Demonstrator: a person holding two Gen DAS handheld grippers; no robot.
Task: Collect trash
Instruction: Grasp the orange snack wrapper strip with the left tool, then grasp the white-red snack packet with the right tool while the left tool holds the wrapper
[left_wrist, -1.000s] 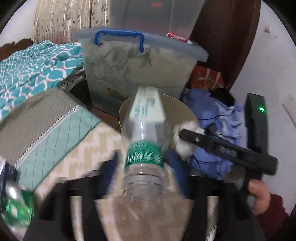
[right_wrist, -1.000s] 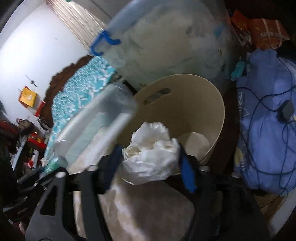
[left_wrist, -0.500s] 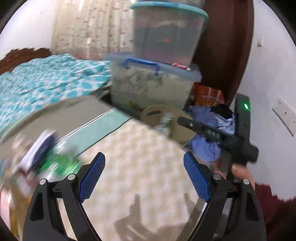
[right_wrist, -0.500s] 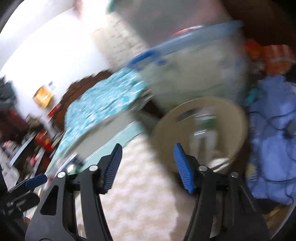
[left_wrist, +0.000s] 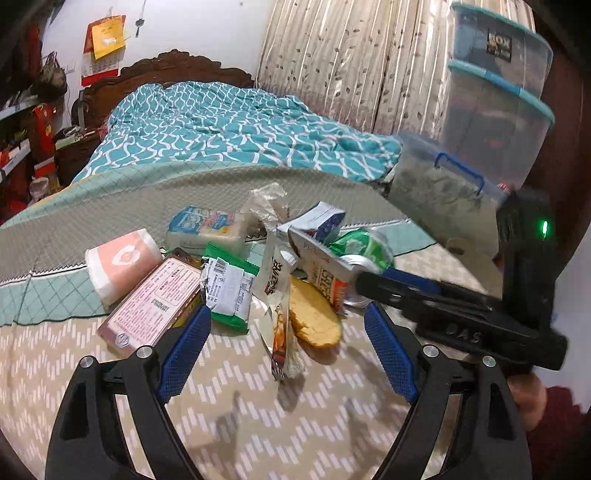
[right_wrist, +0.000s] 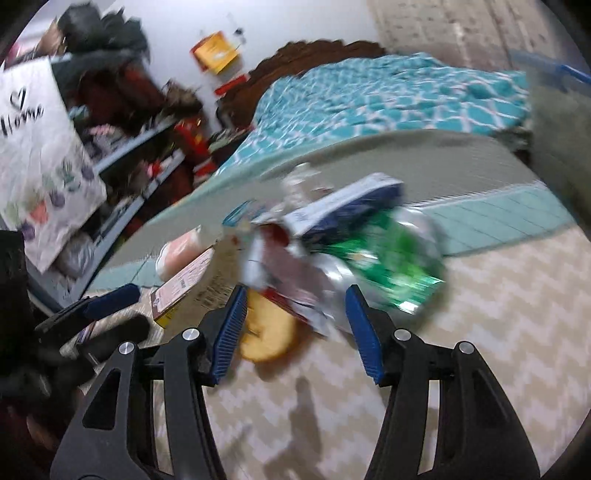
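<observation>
Both grippers hovering over trash pile (left_wrist: 273, 266) on the bed (left_wrist: 332, 406).
Left gripper (left_wrist: 286, 354) fingers closing, empty; right gripper (right_wrist: 295, 328) fingers standing apart, empty.

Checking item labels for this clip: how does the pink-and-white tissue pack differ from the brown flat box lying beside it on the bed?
The tissue pack is soft, plump and rounded, pale pink with white ends; the brown box is flat, rigid and sharp-cornered. The tissue pack shows one simple emblem; the box's upper face is a pink label with dense print. The tissue pack lies farther from the left gripper; the box reaches its left finger. Both lie on the bed.
</observation>
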